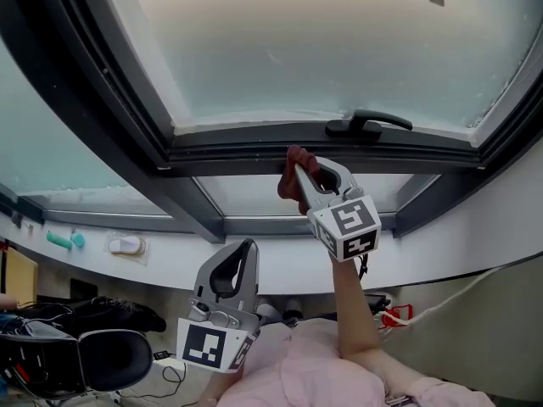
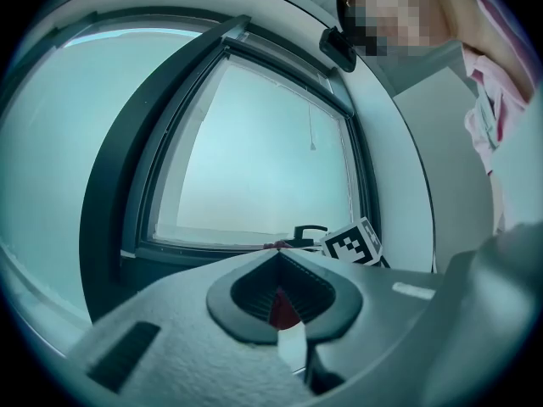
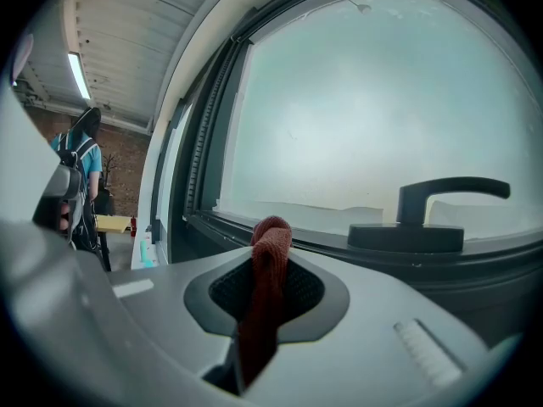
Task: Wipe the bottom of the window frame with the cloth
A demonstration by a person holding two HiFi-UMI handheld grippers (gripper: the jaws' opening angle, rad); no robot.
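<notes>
**Cloth meets rail in window clean**

The right gripper, raised at arm's length, has its jaws clamped on a dark red, ribbed fabric cloth. A folded loop of the cloth pokes out past the jaw tips in the right gripper view. The head view puts that loop at the dark grey metal bottom rail of the window frame, apparently touching it, just left of the black lever handle. The frosted glass pane lies beyond.

The left gripper hangs low near the person's chest. Its jaws are together with nothing held, and it is well apart from the work.

For a clean pass, the fabric loop rather than the hard jaw tips should bear on the rail, pressed flat and drawn steadily along its length. The grip looks firm enough, though so little cloth protrudes that a steep angle could let metal scrape the frame. The handle's base is the likely snag, and working the cloth around it would beat forcing it past.
</notes>
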